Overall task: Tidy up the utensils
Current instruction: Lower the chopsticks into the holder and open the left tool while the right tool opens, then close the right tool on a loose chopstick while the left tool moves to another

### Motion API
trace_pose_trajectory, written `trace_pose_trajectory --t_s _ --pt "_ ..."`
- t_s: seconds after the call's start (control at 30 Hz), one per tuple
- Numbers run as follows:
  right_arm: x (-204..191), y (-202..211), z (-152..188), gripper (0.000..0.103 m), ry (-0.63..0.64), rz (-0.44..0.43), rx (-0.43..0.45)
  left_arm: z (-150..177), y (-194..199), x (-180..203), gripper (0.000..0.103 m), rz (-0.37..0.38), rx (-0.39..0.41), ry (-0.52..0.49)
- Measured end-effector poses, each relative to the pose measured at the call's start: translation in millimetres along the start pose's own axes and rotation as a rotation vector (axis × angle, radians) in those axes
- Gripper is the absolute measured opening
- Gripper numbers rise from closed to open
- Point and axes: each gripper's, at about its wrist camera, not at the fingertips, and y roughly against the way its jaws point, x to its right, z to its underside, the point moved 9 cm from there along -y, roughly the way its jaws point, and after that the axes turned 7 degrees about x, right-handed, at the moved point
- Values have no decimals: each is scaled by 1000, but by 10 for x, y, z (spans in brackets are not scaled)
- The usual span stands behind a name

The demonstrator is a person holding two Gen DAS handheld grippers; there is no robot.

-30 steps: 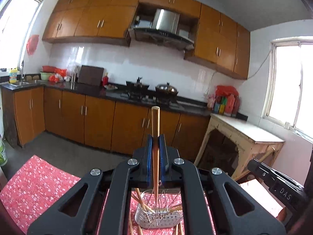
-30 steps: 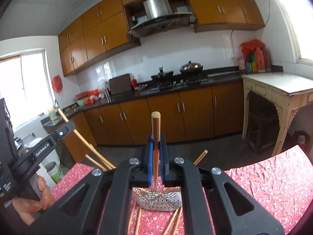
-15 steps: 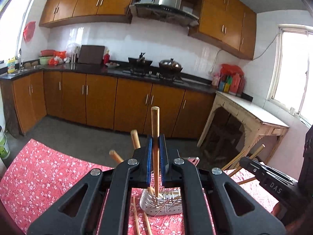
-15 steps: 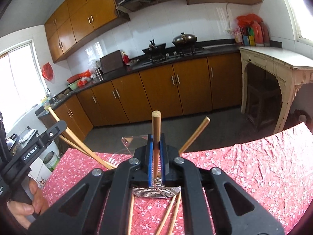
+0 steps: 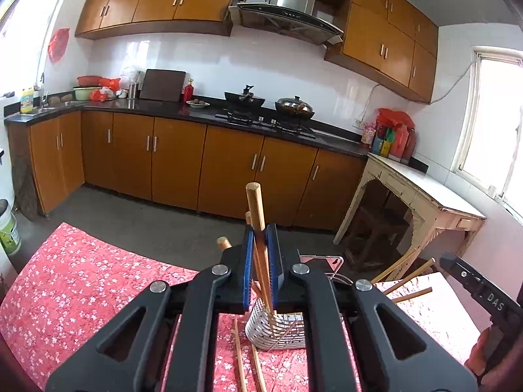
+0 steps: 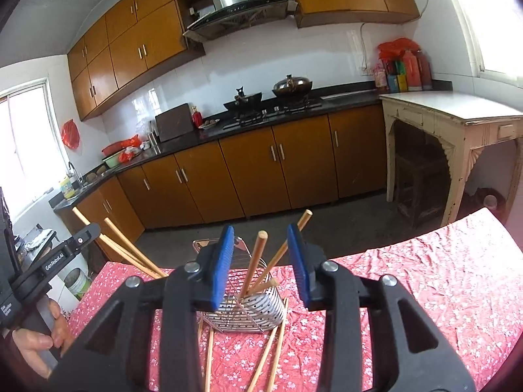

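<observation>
Cataloguing one kitchen table under a red floral cloth (image 6: 425, 294), with two hand-held tongs over it.

Left gripper (image 5: 260, 261): blue pads drawn narrow, pinching a wooden chopstick (image 5: 256, 209) that stands nearly upright between them, its top well above the pads and its lower end reaching into the holder below.

Right gripper (image 6: 260, 258): jaws opening, blue pads (image 6: 222, 261) apart. A second chopstick (image 6: 256, 261) stands between them, touching neither pad and leaning in the holder.

Metal utensil basket (image 6: 258, 310): perforated and wire-sided, directly below and just beyond both pairs of fingertips, resting on the cloth. Several chopsticks lean in it, one slanting up toward the right pad (image 6: 295, 228).

Loose chopsticks (image 6: 268, 352): lying flat on the cloth beneath the right tongs, beside and partly under the basket.

Hand (image 6: 36, 343): at the lower left of the right wrist view, gripping the left tool's handle.
</observation>
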Motion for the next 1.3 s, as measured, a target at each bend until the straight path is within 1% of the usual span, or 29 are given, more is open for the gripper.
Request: trace_pose_trajectory --t_s 0.13,0.17,0.2,0.27,0.4,0.57,0.73,0.9,0.97,1.03,1.1,1.2,1.3 --pt "61 231 40 35 0 13 20 -33 172 -59 9 -7 15 14" --pt "81 279 56 35 -2 14 21 -43 215 -74 11 -13 20 16" --pt "108 338 80 35 -4 20 23 -51 258 -100 19 -18 25 20" --pt "147 427 131 35 -7 27 22 -67 357 -151 29 -27 40 30" --pt "230 578 325 35 -32 28 6 -76 509 -236 29 -46 55 37" --pt "336 641 623 35 -40 27 -36 -27 664 -311 29 -49 62 40" --pt "364 541 1050 35 -44 28 -117 192 784 -421 29 -68 43 21" --pt "331 393 1579 35 -27 30 -213 721 740 -552 29 -89 -46 -16" --pt "308 333 1778 35 -26 29 -255 966 682 -572 29 -92 -96 -30" --pt "286 267 1991 34 -22 31 -302 1264 584 -579 29 -86 -162 -39" --pt "258 201 2176 32 -15 32 -343 1468 511 -580 29 -83 -206 -44" --pt "245 113 2368 30 -9 34 -388 1765 393 -547 29 -60 -278 -47" --pt "259 36 2507 29 -4 45 -420 1969 345 -457 29 -35 -325 -50"
